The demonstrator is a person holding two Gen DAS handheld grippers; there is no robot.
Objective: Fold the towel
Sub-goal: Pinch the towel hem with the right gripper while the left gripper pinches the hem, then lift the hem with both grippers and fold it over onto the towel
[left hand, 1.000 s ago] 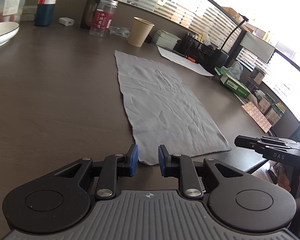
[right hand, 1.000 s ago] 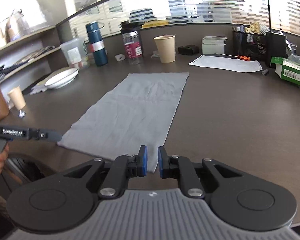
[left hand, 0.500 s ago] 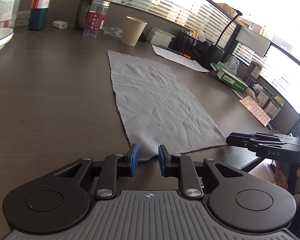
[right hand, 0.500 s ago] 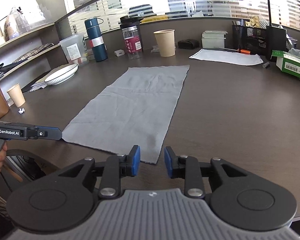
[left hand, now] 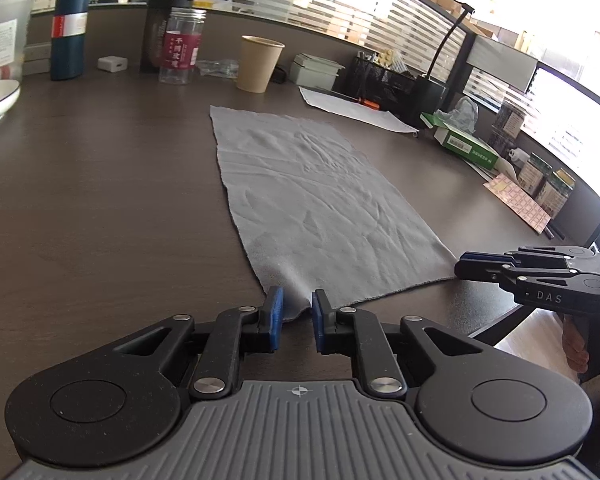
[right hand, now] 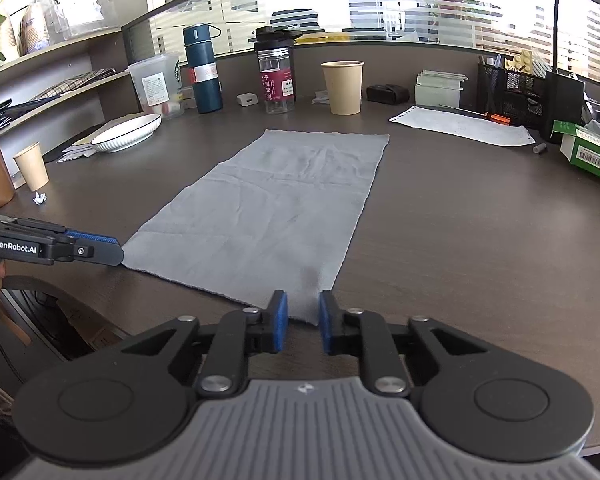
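Observation:
A grey towel lies flat and lengthwise on the dark table; it also shows in the right wrist view. My left gripper is open, its blue pads on either side of the towel's near left corner. My right gripper is open, its pads on either side of the near right corner. Each gripper shows side-on in the other's view, the right one and the left one, at the towel's near corners.
Along the far edge stand a paper cup, a clear jar, a blue flask and a plastic cup. A white plate lies left, a paper sheet and a green box right.
Both grippers have moved forward to the towel's near corners. The right gripper's jaws have opened wider; the left's have opened slightly. The corners now lie between the pads.

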